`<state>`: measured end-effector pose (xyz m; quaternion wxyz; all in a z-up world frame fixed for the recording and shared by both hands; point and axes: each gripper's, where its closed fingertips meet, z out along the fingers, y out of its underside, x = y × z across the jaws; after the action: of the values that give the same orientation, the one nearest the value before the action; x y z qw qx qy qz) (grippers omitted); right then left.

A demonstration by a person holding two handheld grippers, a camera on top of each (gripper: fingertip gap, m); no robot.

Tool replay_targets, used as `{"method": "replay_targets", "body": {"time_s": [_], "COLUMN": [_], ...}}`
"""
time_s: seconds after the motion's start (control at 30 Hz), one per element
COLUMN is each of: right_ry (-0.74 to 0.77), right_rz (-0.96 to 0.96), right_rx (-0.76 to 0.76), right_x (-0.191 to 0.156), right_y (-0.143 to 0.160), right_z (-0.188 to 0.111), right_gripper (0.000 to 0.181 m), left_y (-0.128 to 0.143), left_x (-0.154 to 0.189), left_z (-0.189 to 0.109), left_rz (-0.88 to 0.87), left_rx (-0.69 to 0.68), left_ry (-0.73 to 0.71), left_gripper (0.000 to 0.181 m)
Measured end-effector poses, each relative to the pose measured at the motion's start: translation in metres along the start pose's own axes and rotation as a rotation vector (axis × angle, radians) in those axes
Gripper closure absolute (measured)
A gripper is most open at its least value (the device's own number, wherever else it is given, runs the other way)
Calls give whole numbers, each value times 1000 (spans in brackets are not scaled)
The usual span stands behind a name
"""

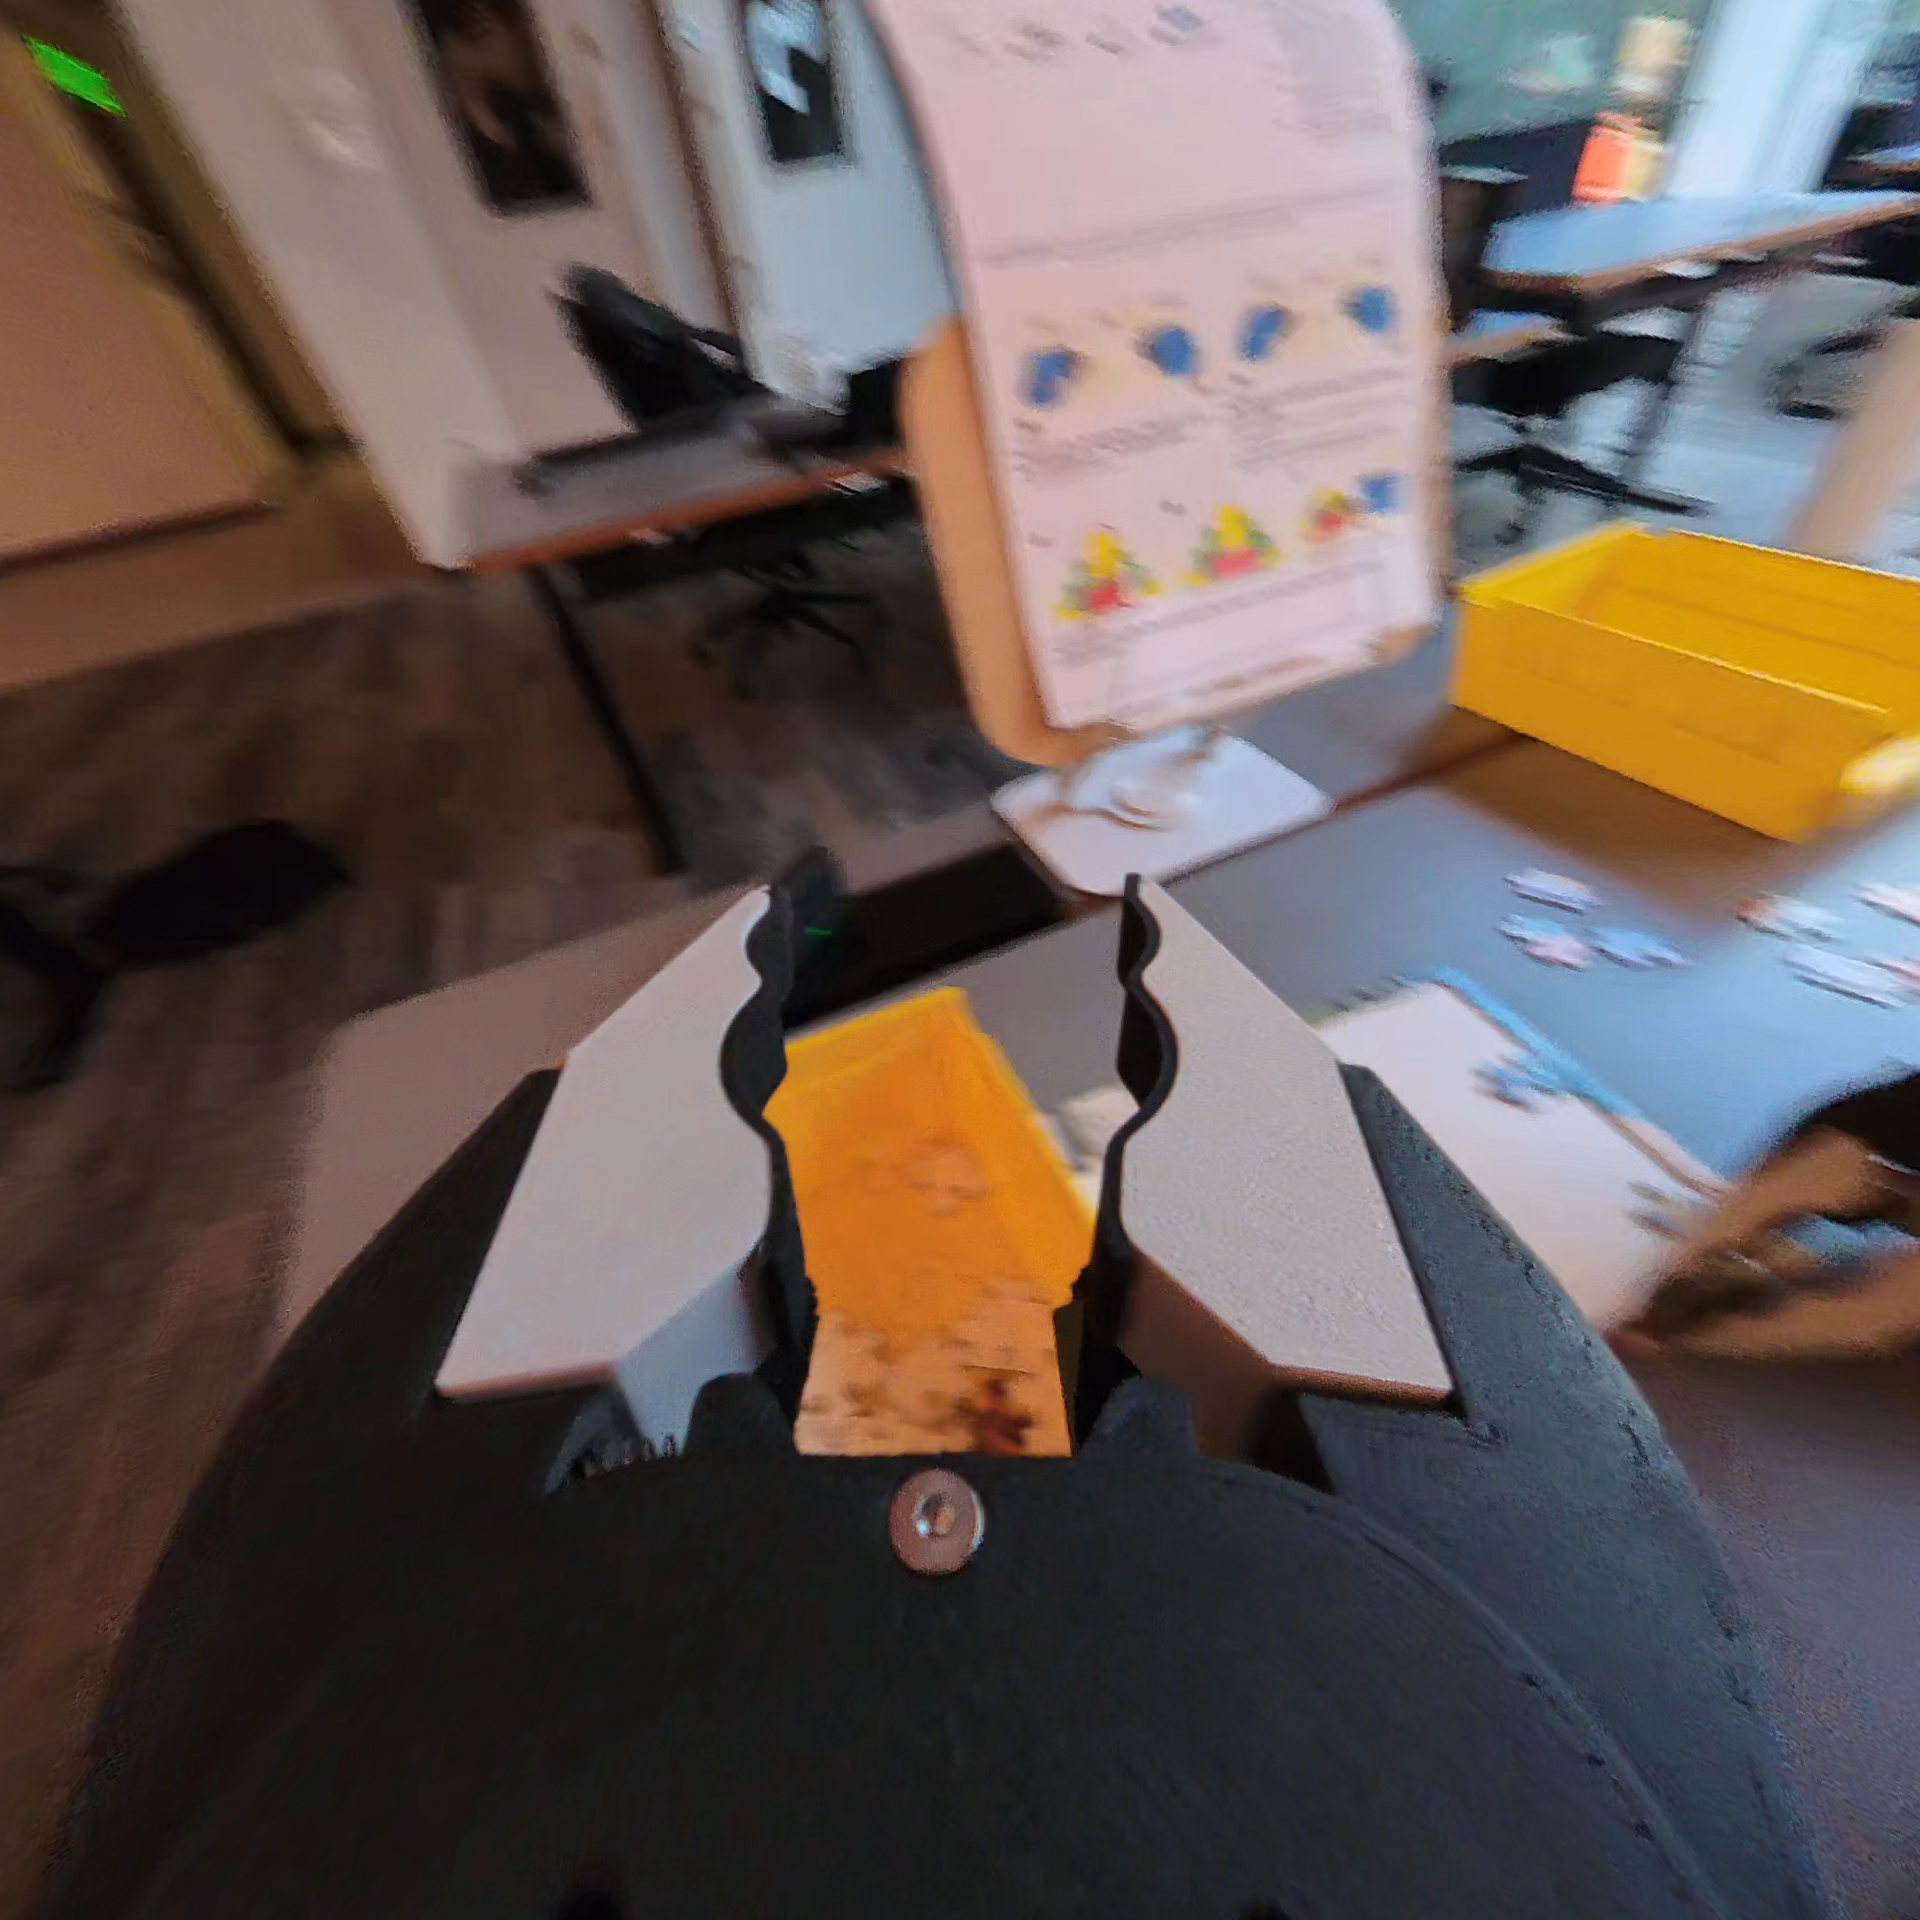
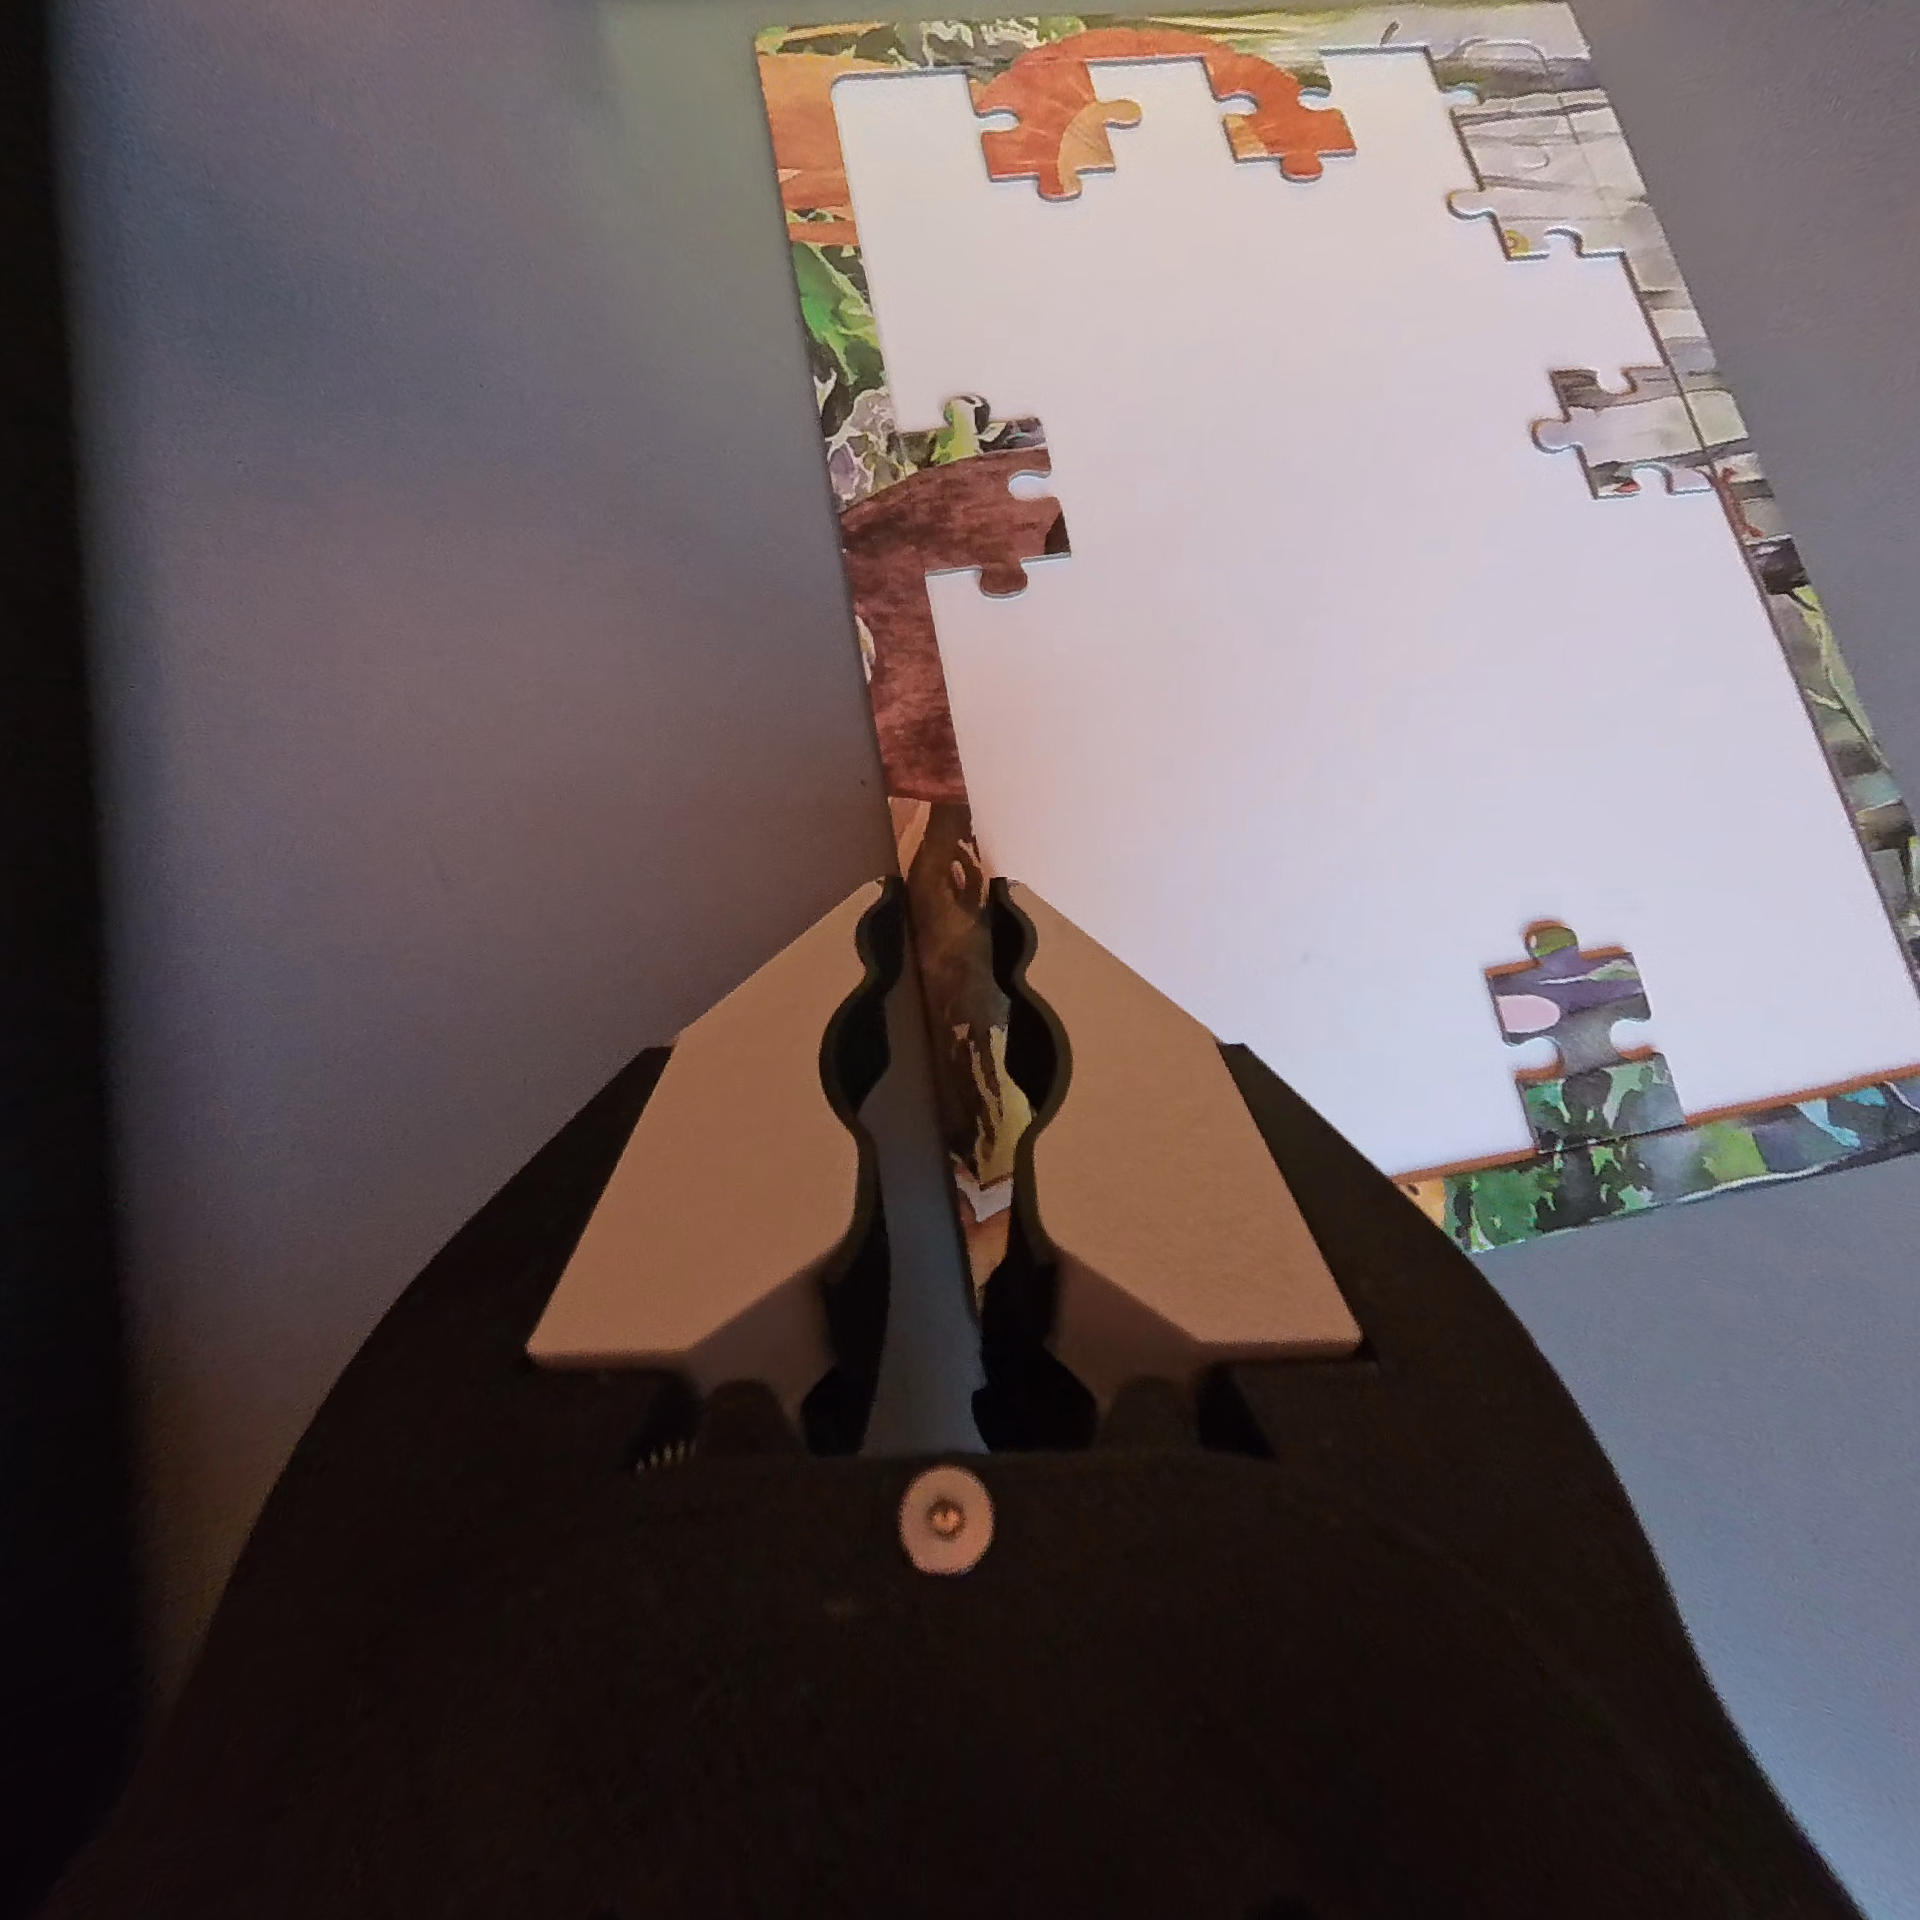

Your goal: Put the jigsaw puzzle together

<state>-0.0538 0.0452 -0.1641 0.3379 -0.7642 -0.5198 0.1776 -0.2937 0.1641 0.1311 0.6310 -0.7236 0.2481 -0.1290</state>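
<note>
The puzzle board lies on a grey table, with a printed border and a bare white middle. A few pieces sit fitted along its rim: orange ones at the top, a brown one at the left, a grey one at the right and one at the lower right. My right gripper hovers over the board's lower left border, its jaws a narrow gap apart with nothing between them. My left gripper is wide open and empty above a yellow bin holding loose pieces.
In the blurred left wrist view, loose pieces lie on the grey table. A second yellow bin stands at the back right. A poster on a stand rises behind. A hand is at the right edge. About 40 cm separates my left fingertips from my right.
</note>
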Motion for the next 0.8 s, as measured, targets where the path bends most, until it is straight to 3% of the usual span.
{"method": "replay_targets", "body": {"time_s": [0.07, 0.13, 0.3, 0.43, 0.57, 0.67, 0.8], "right_ry": [-1, 6, 0, 68, 108, 125, 140], "right_rz": [8, 10, 37, -43, -93, -84, -85], "right_rx": [2, -2, 4, 4, 76, 92, 109], "right_x": [0, 2, 2, 4, 4, 8, 10], "right_y": [1, 3, 6, 0, -17, -22, -27], "right_z": [-1, -2, -1, 1, -4, -7, -11], "right_gripper": [165, 165, 164, 151, 151, 151, 151], "left_y": [6, 23, 93, 156, 218, 242, 268], "left_x": [-43, -65, -51, -46, -42, -47, -48], "left_z": [-18, -30, -27, -13, -6, 5, -3], "left_rz": [54, 97, 11, 73, 28, 1, -17], "left_rx": [45, 2, -322, -659, -984, -1063, -1178], "left_ry": [-204, -267, -79, -47, -17, -24, -10], "left_gripper": [119, 130, 127, 129, 123, 121, 123]}}
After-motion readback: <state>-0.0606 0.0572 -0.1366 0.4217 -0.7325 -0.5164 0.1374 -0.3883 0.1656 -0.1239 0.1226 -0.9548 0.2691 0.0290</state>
